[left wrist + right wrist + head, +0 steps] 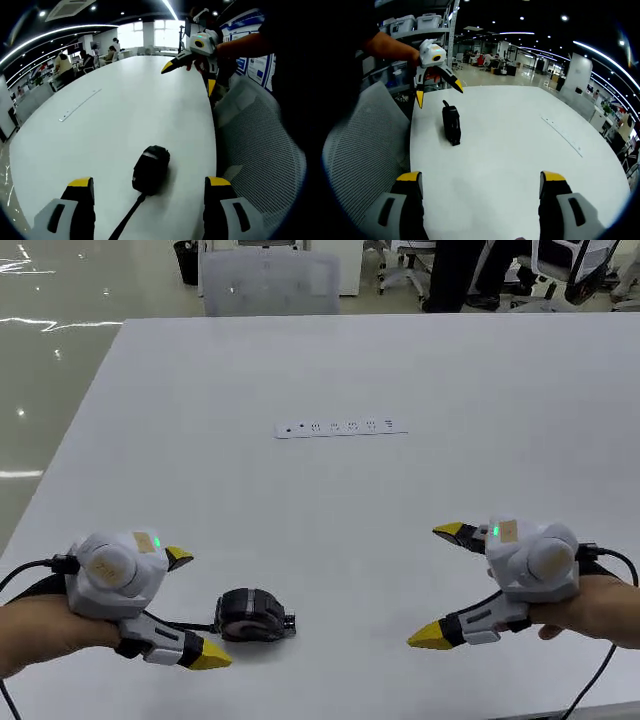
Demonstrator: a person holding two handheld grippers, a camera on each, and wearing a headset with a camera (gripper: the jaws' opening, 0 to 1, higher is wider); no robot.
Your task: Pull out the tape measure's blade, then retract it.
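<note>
A black tape measure (253,615) lies on the white table near its front edge, with a black strap trailing toward the left hand. My left gripper (195,605) stands open just left of it, yellow tips wide apart; in the left gripper view the tape measure (150,169) sits ahead between the tips (149,182), untouched. My right gripper (440,582) is open at the front right, well away from the tape measure, with nothing held. From the right gripper view (481,178) the tape measure (451,125) lies far ahead beside the left gripper (436,86). The blade is inside the case.
A white power strip (340,427) lies at the table's middle. A grey chair back (268,282) stands at the far edge, and office chairs (560,265) behind it. A mesh chair (260,150) is close to the table's near edge.
</note>
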